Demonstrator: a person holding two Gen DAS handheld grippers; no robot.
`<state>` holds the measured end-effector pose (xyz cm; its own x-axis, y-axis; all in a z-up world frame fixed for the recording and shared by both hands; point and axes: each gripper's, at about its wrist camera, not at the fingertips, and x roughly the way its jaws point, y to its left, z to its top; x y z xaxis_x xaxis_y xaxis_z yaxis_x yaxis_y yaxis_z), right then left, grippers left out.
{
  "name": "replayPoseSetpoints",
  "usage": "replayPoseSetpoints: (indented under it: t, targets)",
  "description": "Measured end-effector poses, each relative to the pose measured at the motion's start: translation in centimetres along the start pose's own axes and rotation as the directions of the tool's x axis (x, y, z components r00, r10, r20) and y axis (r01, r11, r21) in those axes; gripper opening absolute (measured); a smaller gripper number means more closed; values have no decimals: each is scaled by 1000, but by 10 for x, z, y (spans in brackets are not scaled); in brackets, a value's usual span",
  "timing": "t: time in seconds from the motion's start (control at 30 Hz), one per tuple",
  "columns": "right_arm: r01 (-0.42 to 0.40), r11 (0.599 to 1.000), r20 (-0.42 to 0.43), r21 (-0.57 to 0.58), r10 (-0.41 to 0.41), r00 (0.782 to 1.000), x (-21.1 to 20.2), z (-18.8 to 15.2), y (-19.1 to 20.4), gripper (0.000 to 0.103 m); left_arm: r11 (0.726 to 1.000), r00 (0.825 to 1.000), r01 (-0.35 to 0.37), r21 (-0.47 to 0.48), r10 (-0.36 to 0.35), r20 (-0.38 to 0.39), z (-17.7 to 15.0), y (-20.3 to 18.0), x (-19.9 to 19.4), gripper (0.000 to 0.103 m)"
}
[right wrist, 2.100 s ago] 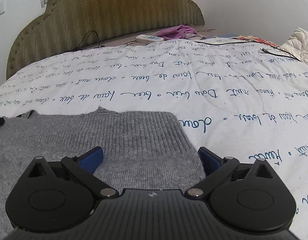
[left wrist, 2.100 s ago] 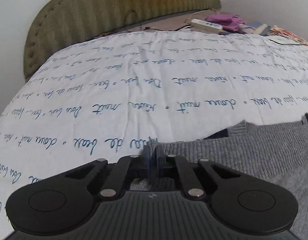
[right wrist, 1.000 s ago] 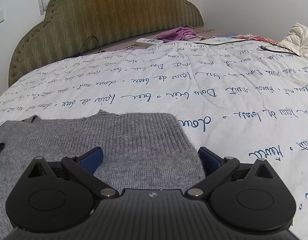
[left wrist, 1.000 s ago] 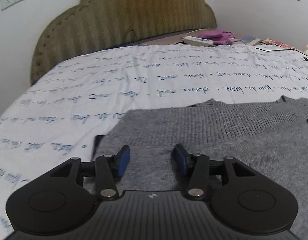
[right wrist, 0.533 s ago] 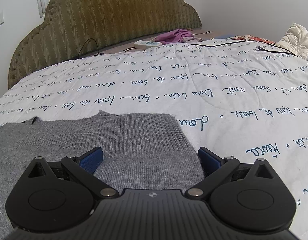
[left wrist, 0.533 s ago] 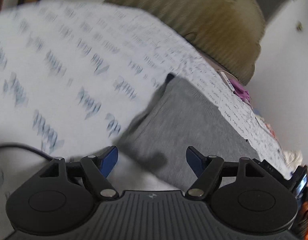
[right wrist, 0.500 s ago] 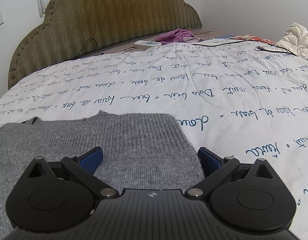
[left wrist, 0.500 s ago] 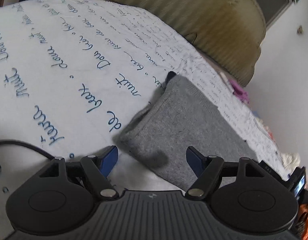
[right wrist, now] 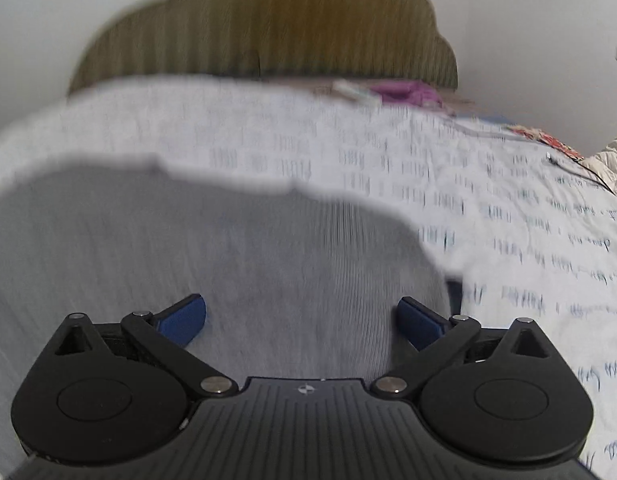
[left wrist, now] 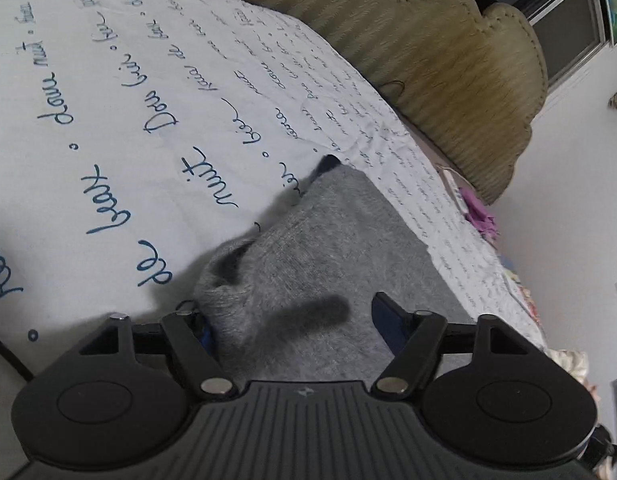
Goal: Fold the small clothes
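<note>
You have a bed in front of you, covered by a white quilt point(left wrist: 120, 92) printed with lines of blue handwriting, and at its far end stands an olive padded headboard point(left wrist: 436, 60) against a pale wall. On the quilt lies the grey sweater point(left wrist: 340, 248), spread flat; in the left wrist view its near corner is bunched into a rounded fold, with a dark shadow falling across the knit just ahead of your tool. The right wrist view is blurred by motion, but you can still see the same sweater point(right wrist: 228, 248) filling the lower half of the picture, its ribbed edge running toward the quilt on the right. Your left gripper point(left wrist: 292, 324) is tilted, with the bunched corner of the sweater between its blue pads; its jaws are closing, though the pads do not look pressed onto the knit. Your right gripper point(right wrist: 300, 316) hangs over the sweater with its jaws spread wide and nothing clamped between them. Near the headboard, a purple cloth point(right wrist: 404, 92) lies beside a pale, blurred oblong thing point(right wrist: 352, 90), and a thin dark cable point(right wrist: 588, 172) trails over the quilt at the right edge.
</note>
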<state>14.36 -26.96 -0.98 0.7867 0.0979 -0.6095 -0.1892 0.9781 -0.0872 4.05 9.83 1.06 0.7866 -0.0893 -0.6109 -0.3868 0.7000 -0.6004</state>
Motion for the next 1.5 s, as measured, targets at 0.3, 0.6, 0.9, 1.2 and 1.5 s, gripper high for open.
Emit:
replayPoseSetpoints:
  t: [0.3,0.6,0.9,1.2,1.5]
  targets:
    - [-5,999,-36,53,7,999,-2,30,2,103,999,1000,-4,-45,3,-15,7,15,2,38]
    - [-245,968,-18,-55,244,970,-7,100,98,102,996,999,8,-83,-13,-51,14,29,2,20]
    - [-339,911,-92,-235,326,941,6,140,196,102,997,998,27,-77,-32,-57,15,39,2,7]
    - [-390,916,-293,-97,348,891,56,160,216,97,965,996,-52,255,30,88,-8,2,-12,6]
    - [-417,901,-516,-122,302,801,98,182,267,93,836,968,-84,543,-59,242,-37,-36,-32,6]
